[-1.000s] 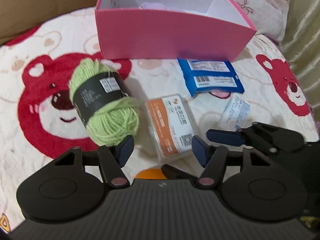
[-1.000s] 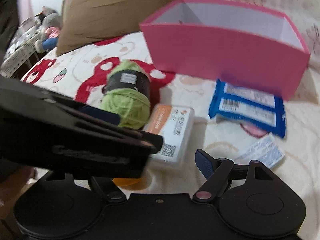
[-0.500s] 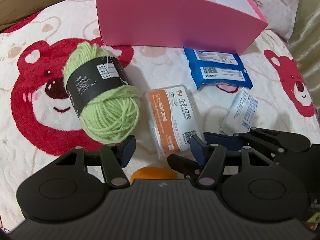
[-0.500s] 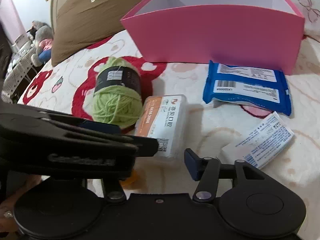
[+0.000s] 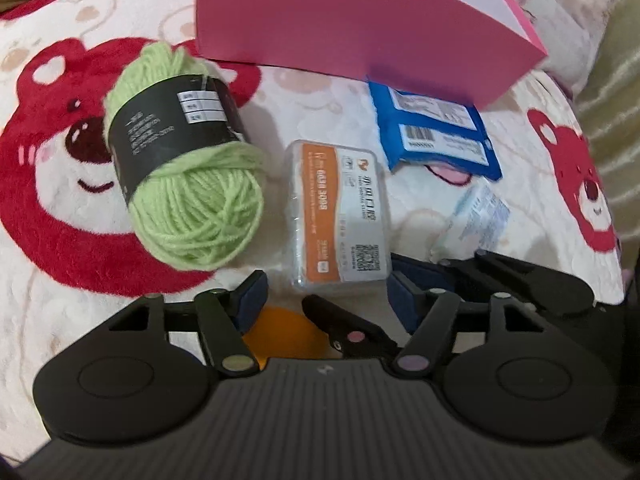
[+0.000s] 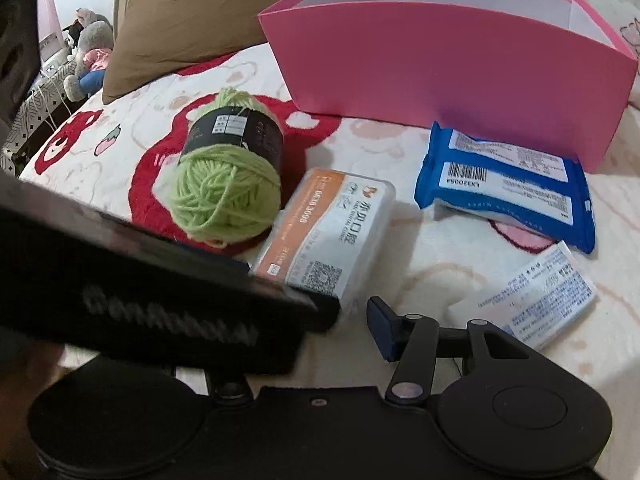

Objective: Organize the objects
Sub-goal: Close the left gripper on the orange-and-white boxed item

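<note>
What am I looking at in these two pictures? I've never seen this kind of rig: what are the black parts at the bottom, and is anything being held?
No robot arm: a person holds a two-finger gripper in each hand, and each carries a wide-angle camera looking along its fingers. One picture comes from the left gripper, the other from the right gripper; the black bar crossing the right view is the left gripper. On a bear-print blanket lie a green yarn ball, a clear orange-labelled box, a blue wipes pack and a small white sachet, before an open pink box. Nothing is held. The left jaws are opening, reaching toward the orange-labelled box. One right finger is hidden.
</note>
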The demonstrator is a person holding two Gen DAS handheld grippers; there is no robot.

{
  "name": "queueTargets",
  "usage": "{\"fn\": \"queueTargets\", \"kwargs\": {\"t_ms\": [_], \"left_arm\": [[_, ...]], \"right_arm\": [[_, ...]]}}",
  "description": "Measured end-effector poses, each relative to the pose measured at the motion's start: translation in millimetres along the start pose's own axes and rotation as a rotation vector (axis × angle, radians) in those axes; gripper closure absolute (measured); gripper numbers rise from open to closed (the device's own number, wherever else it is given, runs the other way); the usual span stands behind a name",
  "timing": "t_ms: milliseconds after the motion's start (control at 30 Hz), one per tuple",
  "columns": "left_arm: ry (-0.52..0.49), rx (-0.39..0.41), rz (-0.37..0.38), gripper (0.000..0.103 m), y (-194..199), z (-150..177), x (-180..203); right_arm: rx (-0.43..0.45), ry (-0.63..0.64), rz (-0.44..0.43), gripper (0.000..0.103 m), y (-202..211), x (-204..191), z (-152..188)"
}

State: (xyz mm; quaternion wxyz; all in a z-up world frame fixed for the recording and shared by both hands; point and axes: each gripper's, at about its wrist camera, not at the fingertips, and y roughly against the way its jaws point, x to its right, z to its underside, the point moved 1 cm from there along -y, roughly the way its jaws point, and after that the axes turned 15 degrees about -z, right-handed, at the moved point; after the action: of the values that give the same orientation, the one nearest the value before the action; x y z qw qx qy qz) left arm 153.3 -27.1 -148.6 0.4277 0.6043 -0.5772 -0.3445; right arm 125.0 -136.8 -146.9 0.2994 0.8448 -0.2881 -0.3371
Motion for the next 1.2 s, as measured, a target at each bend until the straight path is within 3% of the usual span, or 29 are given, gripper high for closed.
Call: {"fn": "queueTargets", "kwargs": {"t_ms": [200,400,667,733,900,1033,1200], "left_arm": [[0.002,0.016,0.012,0.035,-0.8,-2.2,0.0],[-0.020,0.017,0.029,0.042,-1.1,-2.5,7.4],[-0.003,-0.032,0.098,0.042,-1.1,-4.6,10.4],[-0.025,-0.015,0.082,0.042,2.6,-3.8,13.9],[-0.120,0.115,-0.037,0.046,18.3,-2.1,23.5],[-0.074,0.089,-0.002,0.046,18.5,-10.7,13.7],[-0.059,0.078,-0.029,0.046,8.0,-13.3,12.9]], "right_arm": [[0.025,-0.042,-0.021,0.040,5.8,3.9,-2.5],[0.044,-0.011,-0.052,0.035,10.2,-3.2,-3.1],[0.033,0.004,-0.025,0.033,20.7,-6.5,-3.0],[0.032,0.000,-0.033,0.032,25.9,-6.3,-0.9],[0.041,-0.024,-0.029,0.031,24.7,-6.5,-2.9],[0.067,-0.033,-0.024,0.027,23.8,-7.5,-5.4],[0.044,-0.089,-0.021,0.027,14.1,3.9,-3.9]]}}
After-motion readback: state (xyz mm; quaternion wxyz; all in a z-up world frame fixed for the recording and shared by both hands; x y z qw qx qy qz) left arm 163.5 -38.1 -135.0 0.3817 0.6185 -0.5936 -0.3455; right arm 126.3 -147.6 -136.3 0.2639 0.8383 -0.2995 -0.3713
